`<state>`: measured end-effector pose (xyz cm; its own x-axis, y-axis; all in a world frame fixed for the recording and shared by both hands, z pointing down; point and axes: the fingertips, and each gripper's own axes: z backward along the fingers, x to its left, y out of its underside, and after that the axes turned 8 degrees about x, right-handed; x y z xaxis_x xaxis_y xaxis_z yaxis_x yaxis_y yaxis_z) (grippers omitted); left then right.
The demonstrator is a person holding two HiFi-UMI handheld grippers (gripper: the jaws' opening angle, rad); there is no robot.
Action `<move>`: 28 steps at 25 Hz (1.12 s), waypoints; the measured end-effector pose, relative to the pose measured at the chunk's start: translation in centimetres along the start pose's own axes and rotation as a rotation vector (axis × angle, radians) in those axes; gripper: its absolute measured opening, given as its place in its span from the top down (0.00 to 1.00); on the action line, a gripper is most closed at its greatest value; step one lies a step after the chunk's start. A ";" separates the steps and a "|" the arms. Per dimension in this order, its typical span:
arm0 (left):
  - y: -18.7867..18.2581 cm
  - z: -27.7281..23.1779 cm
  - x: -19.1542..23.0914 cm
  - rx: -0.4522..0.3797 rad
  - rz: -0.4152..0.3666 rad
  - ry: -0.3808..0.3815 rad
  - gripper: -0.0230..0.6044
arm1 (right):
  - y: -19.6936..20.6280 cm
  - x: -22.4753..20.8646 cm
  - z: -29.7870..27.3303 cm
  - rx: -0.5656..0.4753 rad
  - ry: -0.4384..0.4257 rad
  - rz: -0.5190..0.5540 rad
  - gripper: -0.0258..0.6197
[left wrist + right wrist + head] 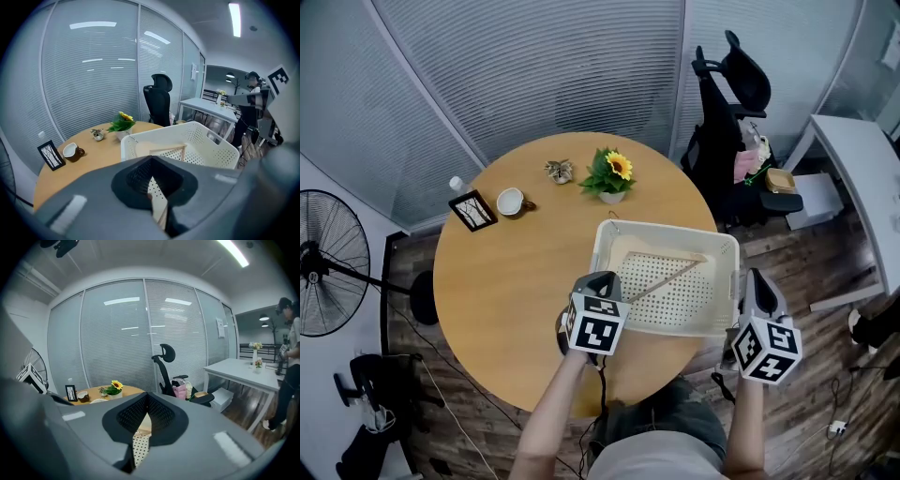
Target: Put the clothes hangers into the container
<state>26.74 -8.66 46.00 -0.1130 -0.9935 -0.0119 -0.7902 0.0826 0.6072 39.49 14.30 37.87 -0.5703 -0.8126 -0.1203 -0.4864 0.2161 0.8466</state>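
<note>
On the round table [516, 272], my left claw [606, 281] pinches a wooden hanger [670, 278] in the basket [666, 228]; my right claw [756, 277] is closed, empty.

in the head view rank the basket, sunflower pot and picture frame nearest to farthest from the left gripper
From the left gripper:
1. white basket, right at its jaws, on the near side of the table.
2. sunflower pot, beyond the basket, towards the far edge.
3. picture frame, far off to the left.

Grey left gripper [602, 279], right gripper [757, 277]; marker cubes [597, 334]; perhaps grey shirt [656, 461].
</note>
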 end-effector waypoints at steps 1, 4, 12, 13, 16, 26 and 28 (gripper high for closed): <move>0.0 0.0 0.1 -0.002 0.004 -0.001 0.96 | 0.0 0.1 -0.1 0.001 -0.002 0.003 0.92; 0.0 0.2 0.6 -0.009 0.018 -0.007 0.96 | -0.2 0.5 -0.5 0.002 -0.011 0.008 0.92; 0.0 1.4 1.9 -0.039 0.053 -0.042 0.96 | -0.9 2.2 -1.2 -0.007 -0.046 0.037 0.92; 0.0 1.7 2.1 -0.046 0.059 -0.051 0.96 | -1.1 2.5 -1.2 -0.010 -0.051 0.051 0.92; -0.4 2.6 2.5 -0.074 0.069 -0.076 0.96 | -1.6 3.6 -1.3 -0.019 -0.069 0.085 0.92; -2.5 7.4 5.7 -0.212 0.149 -0.196 0.96 | -3.7 7.0 -2.3 -0.053 -0.140 0.151 0.92; -2.9 8.5 6.4 -0.240 0.169 -0.220 0.96 | -4.3 8.0 -2.5 -0.062 -0.160 0.163 0.92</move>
<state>23.20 -14.64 37.43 -0.3771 -0.9248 -0.0504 -0.5883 0.1972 0.7842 38.68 5.55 34.58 -0.7382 -0.6723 -0.0562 -0.3406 0.2995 0.8912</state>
